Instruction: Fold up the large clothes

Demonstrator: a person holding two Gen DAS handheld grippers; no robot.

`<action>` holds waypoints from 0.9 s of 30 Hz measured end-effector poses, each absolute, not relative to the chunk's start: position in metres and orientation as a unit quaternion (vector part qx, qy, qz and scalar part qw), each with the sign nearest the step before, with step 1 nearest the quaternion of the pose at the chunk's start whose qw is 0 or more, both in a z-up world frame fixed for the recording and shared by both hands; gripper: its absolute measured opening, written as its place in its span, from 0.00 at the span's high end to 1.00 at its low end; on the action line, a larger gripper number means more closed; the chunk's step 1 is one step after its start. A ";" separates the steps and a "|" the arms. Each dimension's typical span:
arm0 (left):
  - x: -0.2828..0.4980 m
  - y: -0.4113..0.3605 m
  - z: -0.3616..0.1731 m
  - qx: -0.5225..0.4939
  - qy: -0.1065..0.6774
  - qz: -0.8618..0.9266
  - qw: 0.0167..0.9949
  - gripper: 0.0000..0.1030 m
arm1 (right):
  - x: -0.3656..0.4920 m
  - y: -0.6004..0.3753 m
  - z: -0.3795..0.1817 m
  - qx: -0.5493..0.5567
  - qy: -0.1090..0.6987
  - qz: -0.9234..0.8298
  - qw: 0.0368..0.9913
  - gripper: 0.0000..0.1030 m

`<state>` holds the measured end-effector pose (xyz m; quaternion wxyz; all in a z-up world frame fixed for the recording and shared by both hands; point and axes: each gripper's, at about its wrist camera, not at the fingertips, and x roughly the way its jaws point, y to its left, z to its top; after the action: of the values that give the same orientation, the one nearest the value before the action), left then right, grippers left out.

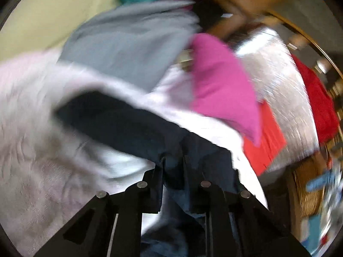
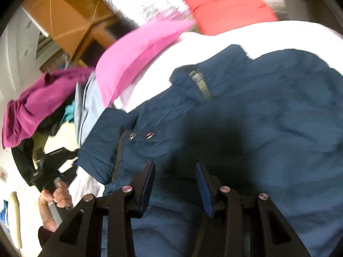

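Note:
A dark blue jacket (image 2: 257, 115) with a metal zipper and two snaps lies spread on a white fluffy blanket (image 2: 214, 40). In the left wrist view my left gripper (image 1: 172, 160) is shut on a fold of the jacket (image 1: 120, 120), whose dark cloth runs up and left from the fingers. In the right wrist view my right gripper (image 2: 174, 167) is open just above the jacket's middle, with nothing between its fingers. The left gripper and the hand holding it (image 2: 53, 197) show at the lower left of the right wrist view.
A pink garment (image 1: 223, 85), a grey garment (image 1: 133, 42) and a red one (image 1: 265, 143) lie on the blanket beyond the jacket. A magenta garment (image 2: 36, 109) and a cardboard box (image 2: 64, 15) are further off. A wicker basket (image 1: 306, 188) stands at right.

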<state>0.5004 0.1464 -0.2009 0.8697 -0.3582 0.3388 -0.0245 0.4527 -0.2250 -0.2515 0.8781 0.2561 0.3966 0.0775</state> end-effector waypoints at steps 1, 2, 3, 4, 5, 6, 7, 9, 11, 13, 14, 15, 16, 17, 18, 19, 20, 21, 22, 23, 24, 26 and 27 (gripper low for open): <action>0.498 0.134 -0.189 -0.334 0.328 -0.036 0.883 0.85 | 0.442 -0.235 -0.248 0.262 0.387 0.069 0.881 0.58; 0.494 0.118 -0.178 -0.306 0.318 -0.051 0.896 0.85 | 0.432 -0.245 -0.244 0.269 0.380 0.062 0.883 0.58; 0.495 0.106 -0.172 -0.289 0.311 -0.062 0.903 0.85 | 0.423 -0.254 -0.241 0.275 0.375 0.057 0.883 0.58; 0.491 0.089 -0.164 -0.268 0.306 -0.082 0.910 0.85 | 0.412 -0.263 -0.238 0.283 0.369 0.050 0.884 0.58; 0.489 0.076 -0.161 -0.255 0.304 -0.099 0.912 0.85 | 0.400 -0.272 -0.236 0.291 0.364 0.044 0.884 0.58; 0.486 0.059 -0.159 -0.239 0.307 -0.119 0.913 0.86 | 0.395 -0.276 -0.234 0.296 0.361 0.039 0.883 0.58; 0.483 0.042 -0.159 -0.225 0.314 -0.137 0.912 0.86 | 0.385 -0.283 -0.234 0.302 0.358 0.032 0.883 0.58; 0.475 0.005 -0.168 -0.195 0.344 -0.169 0.903 0.87 | 0.377 -0.291 -0.231 0.309 0.355 0.023 0.882 0.58; 0.476 -0.030 -0.187 -0.159 0.383 -0.188 0.890 0.87 | 0.367 -0.297 -0.233 0.318 0.355 0.014 0.879 0.58; 0.473 -0.054 -0.203 -0.123 0.421 -0.193 0.878 0.85 | 0.360 -0.302 -0.234 0.325 0.354 0.008 0.877 0.58; 0.475 -0.063 -0.213 -0.112 0.451 -0.195 0.864 0.79 | 0.360 -0.302 -0.235 0.326 0.356 0.006 0.876 0.58; 0.478 -0.066 -0.224 -0.120 0.488 -0.198 0.841 0.73 | 0.358 -0.302 -0.235 0.323 0.359 0.002 0.876 0.58; 0.478 -0.065 -0.230 -0.134 0.514 -0.204 0.823 0.61 | 0.357 -0.301 -0.234 0.319 0.360 -0.002 0.877 0.58; 0.475 -0.062 -0.232 -0.145 0.532 -0.207 0.808 0.52 | 0.355 -0.300 -0.233 0.313 0.361 -0.004 0.878 0.58; 0.474 -0.056 -0.232 -0.156 0.547 -0.213 0.794 0.51 | 0.352 -0.301 -0.233 0.310 0.361 -0.005 0.879 0.57; 0.469 -0.049 -0.230 -0.165 0.554 -0.223 0.785 0.49 | 0.352 -0.300 -0.231 0.307 0.362 -0.006 0.880 0.53; 0.465 -0.039 -0.225 -0.172 0.557 -0.233 0.779 0.41 | 0.352 -0.297 -0.228 0.304 0.361 -0.006 0.882 0.50; 0.461 -0.028 -0.219 -0.177 0.553 -0.245 0.776 0.37 | 0.352 -0.296 -0.227 0.302 0.358 -0.005 0.883 0.44; 0.456 -0.016 -0.215 -0.182 0.548 -0.256 0.776 0.33 | 0.353 -0.293 -0.223 0.298 0.354 -0.002 0.886 0.41; 0.455 -0.001 -0.210 -0.189 0.541 -0.265 0.776 0.33 | 0.356 -0.289 -0.219 0.292 0.352 0.001 0.889 0.40; 0.454 0.012 -0.206 -0.197 0.536 -0.267 0.776 0.32 | 0.359 -0.282 -0.214 0.281 0.353 0.005 0.893 0.39; 0.456 0.043 -0.201 -0.221 0.524 -0.261 0.780 0.32 | 0.369 -0.264 -0.205 0.250 0.360 0.017 0.899 0.36; 0.459 0.062 -0.201 -0.239 0.518 -0.247 0.784 0.31 | 0.377 -0.250 -0.199 0.229 0.363 0.028 0.903 0.34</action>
<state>0.4587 0.0624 -0.2013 0.7836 -0.2390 0.5176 -0.2468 0.3773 -0.2500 -0.1994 0.9027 0.2288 0.3634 0.0276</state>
